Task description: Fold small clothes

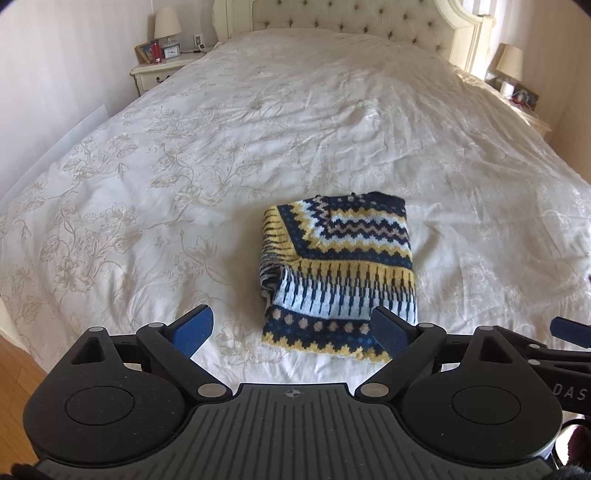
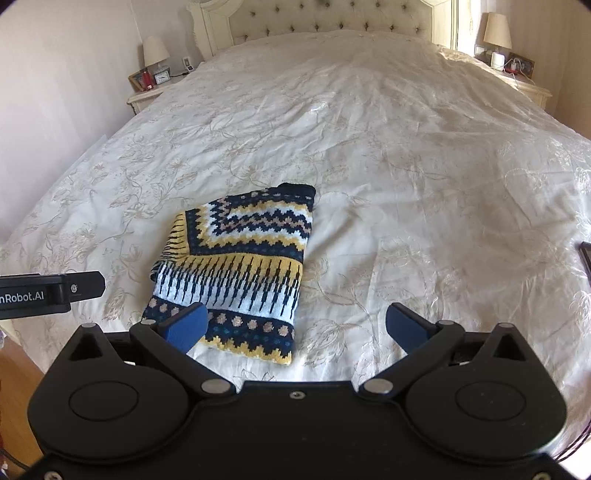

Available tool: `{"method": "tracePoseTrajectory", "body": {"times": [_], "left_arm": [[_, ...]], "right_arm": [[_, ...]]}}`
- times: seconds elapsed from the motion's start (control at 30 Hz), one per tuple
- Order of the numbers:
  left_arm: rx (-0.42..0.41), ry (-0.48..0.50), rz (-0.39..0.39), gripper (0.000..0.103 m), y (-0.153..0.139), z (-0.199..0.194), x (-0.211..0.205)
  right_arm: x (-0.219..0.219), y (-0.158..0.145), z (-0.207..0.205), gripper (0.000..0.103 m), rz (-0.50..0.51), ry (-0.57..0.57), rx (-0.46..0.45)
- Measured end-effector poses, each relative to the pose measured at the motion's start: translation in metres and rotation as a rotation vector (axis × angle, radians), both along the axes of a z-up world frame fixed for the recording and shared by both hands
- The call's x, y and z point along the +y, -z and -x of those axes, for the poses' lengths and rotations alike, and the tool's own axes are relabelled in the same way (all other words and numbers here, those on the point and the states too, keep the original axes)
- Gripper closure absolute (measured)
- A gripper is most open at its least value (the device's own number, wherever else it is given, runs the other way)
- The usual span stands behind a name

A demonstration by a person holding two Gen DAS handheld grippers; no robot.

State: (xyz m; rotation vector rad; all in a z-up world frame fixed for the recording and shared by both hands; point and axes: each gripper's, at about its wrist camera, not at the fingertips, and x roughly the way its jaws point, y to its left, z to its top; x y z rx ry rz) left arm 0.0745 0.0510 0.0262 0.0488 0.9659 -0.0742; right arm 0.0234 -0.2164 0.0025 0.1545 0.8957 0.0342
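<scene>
A small knitted sweater [image 1: 338,273] in navy, yellow, white and tan lies folded into a compact rectangle on the white bedspread [image 1: 184,184]. It also shows in the right wrist view [image 2: 236,269]. My left gripper [image 1: 291,330] is open and empty, held above the bed's near edge, with the sweater's near hem between and just beyond its blue pads [image 1: 194,328]. My right gripper [image 2: 295,326] is open and empty, just right of the sweater, its left pad [image 2: 186,326] overlapping the hem in view. Neither touches the sweater.
The bed has a tufted headboard [image 1: 332,18]. Nightstands with lamps stand at the far left [image 1: 159,66] and far right [image 1: 517,88]. Wooden floor [image 1: 18,365] shows at the lower left. A dark object [image 2: 585,258] lies at the bed's right edge.
</scene>
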Motion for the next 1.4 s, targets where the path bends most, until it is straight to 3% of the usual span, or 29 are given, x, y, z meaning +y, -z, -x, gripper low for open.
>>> {"method": "tracePoseTrajectory", "body": {"times": [0.77,1.4], "left_arm": [[0.089,-0.015,-0.029,0.011,0.016,0.017,0.01],[0.099,0.036,-0.056,0.011,0.017,0.01,-0.004]], "right_arm": [[-0.003,0.0,0.012,0.001,-0.039,0.026,0.023],[-0.006,0.003,0.008,0.001,-0.055,0.037,0.029]]}}
